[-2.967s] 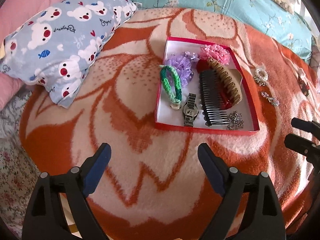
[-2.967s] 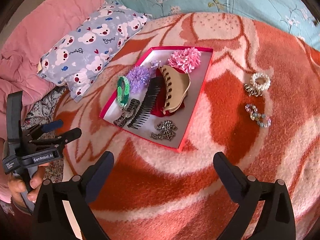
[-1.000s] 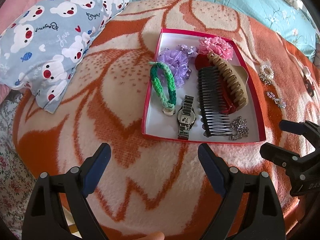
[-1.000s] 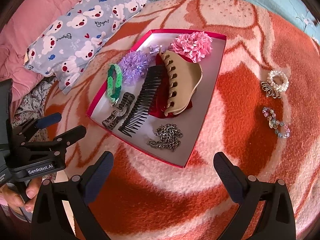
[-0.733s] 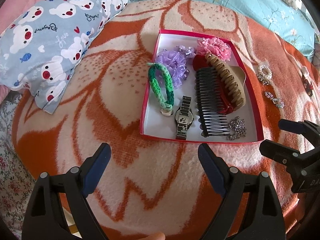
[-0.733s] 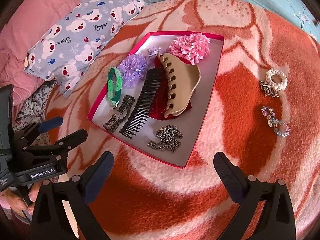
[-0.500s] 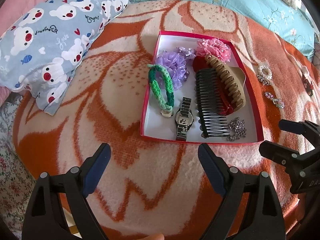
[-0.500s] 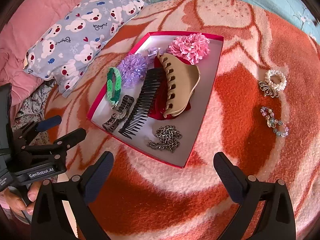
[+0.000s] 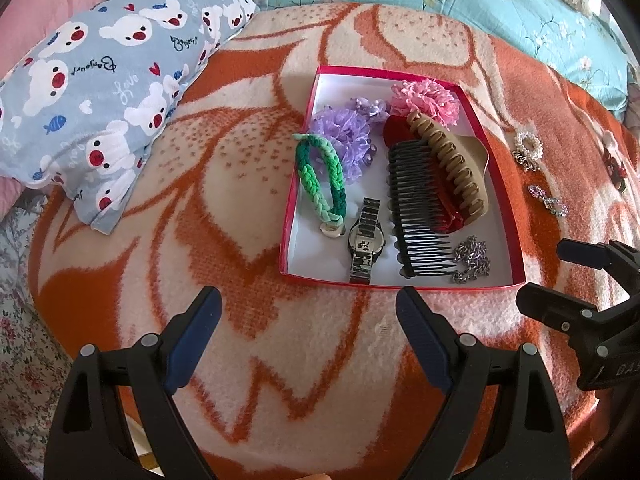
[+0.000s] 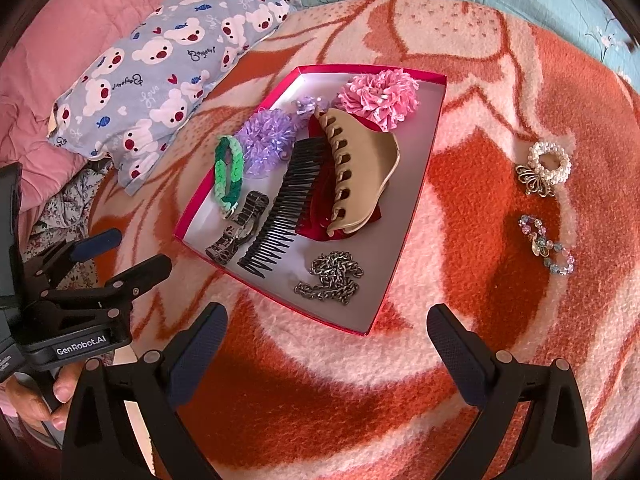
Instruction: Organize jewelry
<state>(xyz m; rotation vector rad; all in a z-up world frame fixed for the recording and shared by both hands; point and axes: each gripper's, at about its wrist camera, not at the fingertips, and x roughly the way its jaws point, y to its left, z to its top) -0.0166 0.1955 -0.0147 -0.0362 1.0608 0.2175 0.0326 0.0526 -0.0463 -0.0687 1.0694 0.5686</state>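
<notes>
- Compared with three seconds ago, both cameras sit closer to the red box [image 9: 496, 184]; in the last half second the views hardly change.
- The left gripper [image 9: 308, 316] hovers over the orange-and-cream blanket [image 9: 224, 208] at 6 o'clock of the box, its jaws spread wide and empty.
- The right gripper [image 10: 326, 332] hangs off the box's near corner, its jaws likewise wide apart with nothing between them.
- In the right wrist view the other gripper shows at 8 o'clock, with a hand [image 10: 40, 396] around its handle.
- Inside the box, in the left wrist view: a green braided bracelet [image 9: 320, 178] along the 9 o'clock side, a wristwatch [image 9: 366, 242] near the 6 o'clock edge, and a black comb [image 9: 416, 208] beside it.
- A tan claw clip [image 9: 452, 168] lies over a red clip [image 9: 440, 216], touching the comb.
- A purple scrunchie [image 9: 344, 138] and a pink scrunchie [image 9: 426, 102] sit toward 12 o'clock; a metal chain [image 9: 472, 258] lies in the 5 o'clock corner.
- Outside the box at 3 o'clock, on the blanket, lie a pearl bracelet [image 10: 546, 168] and a beaded bracelet [image 10: 546, 244], well apart from it.
- A bear-print pillow [image 9: 100, 80] lies at 10 o'clock.
</notes>
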